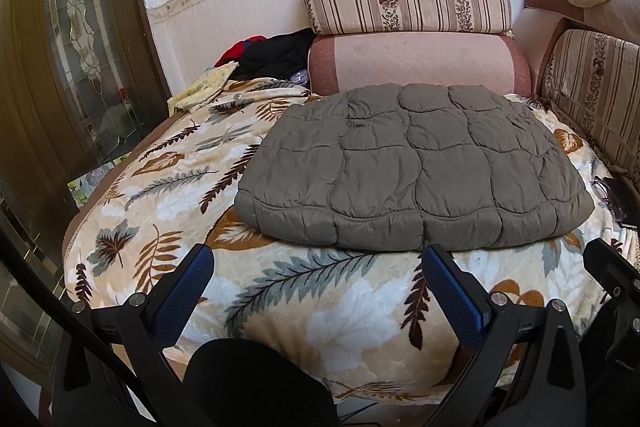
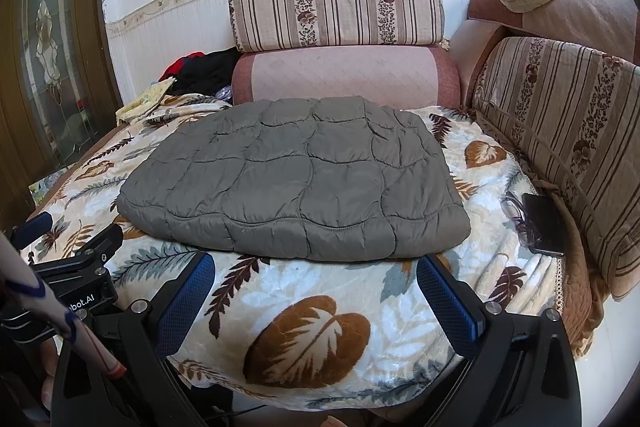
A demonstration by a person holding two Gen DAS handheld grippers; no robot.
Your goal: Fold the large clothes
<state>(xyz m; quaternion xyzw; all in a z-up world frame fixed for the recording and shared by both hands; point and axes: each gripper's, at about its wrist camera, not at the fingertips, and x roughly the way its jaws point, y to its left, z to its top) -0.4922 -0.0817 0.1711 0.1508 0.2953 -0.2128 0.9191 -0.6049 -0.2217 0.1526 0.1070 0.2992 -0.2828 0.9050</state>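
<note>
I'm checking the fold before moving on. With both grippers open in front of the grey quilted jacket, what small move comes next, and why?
Probably none on the grey quilted jacket: it already lies as a compact rectangle on the leaf-print blanket. The left gripper and right gripper are open, empty and short of its near edge, so I'd ease them back.

Only one text can be read. In the right wrist view, at the near left, white letters "bot.AI" stand on the black metal body of the left gripper point(image 2: 68, 239); the beginning of the word is hidden behind a white cord. No other label or number is readable.
</note>
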